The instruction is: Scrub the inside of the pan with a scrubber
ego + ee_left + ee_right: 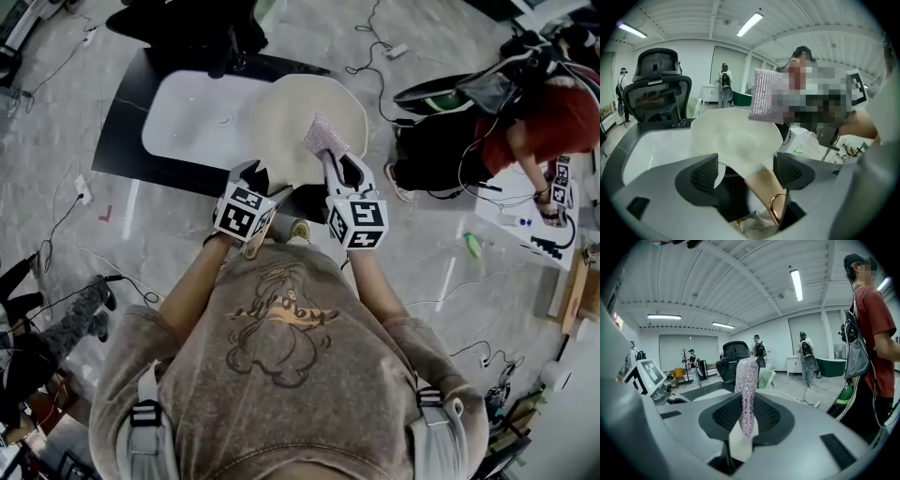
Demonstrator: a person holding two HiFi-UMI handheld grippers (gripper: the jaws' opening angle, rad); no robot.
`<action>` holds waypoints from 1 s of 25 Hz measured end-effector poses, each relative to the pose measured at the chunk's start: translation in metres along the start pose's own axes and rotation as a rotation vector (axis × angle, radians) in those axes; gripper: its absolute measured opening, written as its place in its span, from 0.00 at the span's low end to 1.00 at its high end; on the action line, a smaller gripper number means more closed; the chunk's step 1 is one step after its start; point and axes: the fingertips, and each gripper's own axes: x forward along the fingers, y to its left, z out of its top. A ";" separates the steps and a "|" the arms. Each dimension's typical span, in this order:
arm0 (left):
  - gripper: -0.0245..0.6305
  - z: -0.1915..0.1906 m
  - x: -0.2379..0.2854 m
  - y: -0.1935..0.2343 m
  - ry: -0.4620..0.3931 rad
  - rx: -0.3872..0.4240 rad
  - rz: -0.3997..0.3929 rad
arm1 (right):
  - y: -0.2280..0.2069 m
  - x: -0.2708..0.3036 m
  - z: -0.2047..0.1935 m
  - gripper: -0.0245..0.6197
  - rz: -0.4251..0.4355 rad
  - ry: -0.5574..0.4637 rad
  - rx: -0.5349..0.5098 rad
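A cream pan (309, 122) shows its inside to the left gripper view, where the pan (736, 140) fills the middle. Its copper-coloured handle (764, 185) runs back between the wide-apart jaws of my left gripper (747, 172), lying nearer the right pad (792, 171); neither pad presses on it. In the head view the left gripper (251, 173) sits at the pan's near rim. My right gripper (339, 164) is shut on a pink glittery scrubber (325, 139), which stands upright between its pads (746, 390). The scrubber (764, 96) hovers over the pan's right rim.
The pan overhangs the right end of a white-topped table (187, 117) on a black base. A black office chair (656, 89) stands behind it. A person in a red shirt (534, 122) works at a bench to the right. Cables and a green bottle (472, 246) lie on the floor.
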 end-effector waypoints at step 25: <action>0.53 -0.037 0.021 -0.019 0.224 -0.136 -0.068 | -0.005 0.019 -0.007 0.17 0.058 0.035 -0.014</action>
